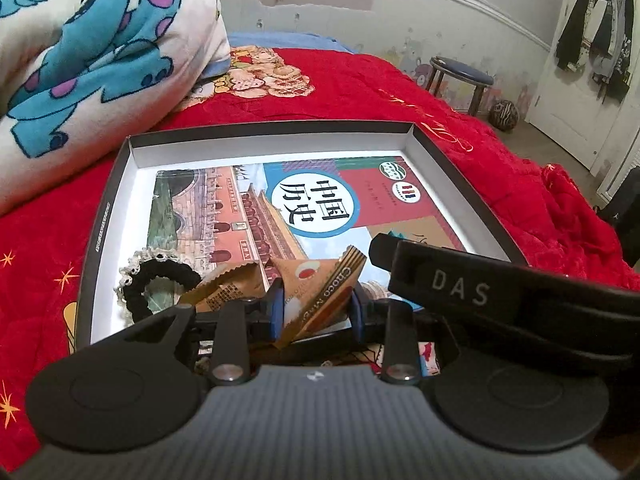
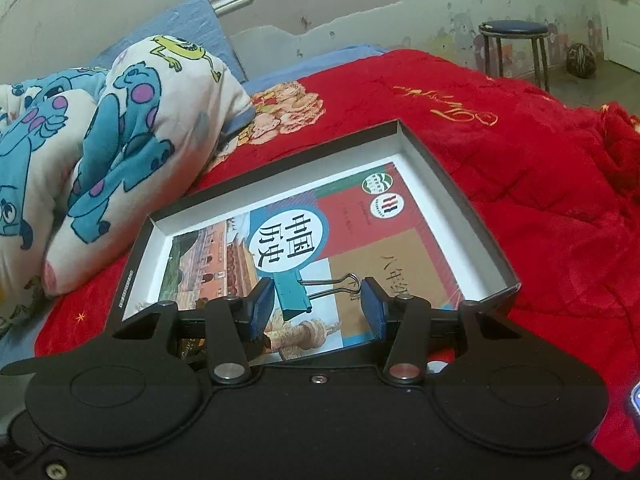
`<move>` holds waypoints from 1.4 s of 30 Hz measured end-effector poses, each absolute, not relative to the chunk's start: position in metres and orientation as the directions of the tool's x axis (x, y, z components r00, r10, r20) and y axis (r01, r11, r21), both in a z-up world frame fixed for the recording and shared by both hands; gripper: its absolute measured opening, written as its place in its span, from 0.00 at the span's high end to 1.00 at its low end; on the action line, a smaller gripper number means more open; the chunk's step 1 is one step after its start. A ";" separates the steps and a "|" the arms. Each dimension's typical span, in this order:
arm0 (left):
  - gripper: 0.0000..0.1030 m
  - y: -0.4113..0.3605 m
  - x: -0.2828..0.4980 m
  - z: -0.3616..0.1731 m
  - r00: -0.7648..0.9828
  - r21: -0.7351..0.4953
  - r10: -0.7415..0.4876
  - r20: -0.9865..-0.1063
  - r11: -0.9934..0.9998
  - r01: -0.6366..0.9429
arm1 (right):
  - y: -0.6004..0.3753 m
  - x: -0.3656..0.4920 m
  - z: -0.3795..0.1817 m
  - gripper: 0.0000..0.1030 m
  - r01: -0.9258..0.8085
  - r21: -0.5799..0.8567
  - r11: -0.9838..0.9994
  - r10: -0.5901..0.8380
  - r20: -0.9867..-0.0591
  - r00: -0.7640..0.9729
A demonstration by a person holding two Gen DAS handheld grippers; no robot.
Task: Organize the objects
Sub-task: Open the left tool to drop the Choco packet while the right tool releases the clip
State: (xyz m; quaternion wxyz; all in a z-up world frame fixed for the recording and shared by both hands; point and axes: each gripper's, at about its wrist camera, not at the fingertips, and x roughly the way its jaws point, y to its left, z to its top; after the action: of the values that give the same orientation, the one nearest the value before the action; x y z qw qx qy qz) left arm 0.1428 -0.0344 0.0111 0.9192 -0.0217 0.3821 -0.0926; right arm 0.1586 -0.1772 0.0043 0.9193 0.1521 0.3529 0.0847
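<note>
While we hover over the red bedspread (image 1: 360, 80), both grippers sit low over the shallow box lid (image 1: 104, 208), black outside w/ white inner walls. A Chinese history textbook (image 1: 320, 196) lies flat inside it, covering most of the floor.

Left gripper (image 1: 316, 312): blue pads clamped on a tan Choco snack packet (image 1: 320, 288), which stands up between them over the book's near edge. Just left of it, a second tan wrapper (image 1: 224, 292) rests on the book, and next to that a black scrunchie w/ cream lace trim (image 1: 156, 280).

Right gripper (image 2: 320, 312): jaws part open, and a teal binder clip (image 2: 290, 294) sits between them, its body against the left pad, its wire handles reaching toward the right pad. We can't tell if the right pad touches them.

Beyond the lid, a monster-print blanket (image 2: 120, 120) is bunched up on the left, and a blue-topped stool (image 2: 514, 30) stands by the far wall.
</note>
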 end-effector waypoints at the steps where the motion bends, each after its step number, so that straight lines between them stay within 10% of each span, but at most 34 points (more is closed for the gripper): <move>1: 0.64 -0.035 0.143 0.011 0.691 -0.110 -0.187 -0.699 0.982 0.154 | -0.177 0.159 0.003 0.55 -0.046 0.339 0.940 0.261 -0.624 0.736; 42: 0.43 -0.030 0.147 0.000 0.696 -0.156 -0.239 -0.677 0.971 0.182 | -0.181 0.165 -0.005 0.54 -0.055 0.368 0.928 0.293 -0.633 0.716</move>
State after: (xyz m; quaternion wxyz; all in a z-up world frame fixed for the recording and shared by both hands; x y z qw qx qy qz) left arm 0.1466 -0.0296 0.0003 0.9201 -0.0384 0.3726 -0.1143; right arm 0.1651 -0.1808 -0.0048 0.9117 0.1636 0.3645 0.0954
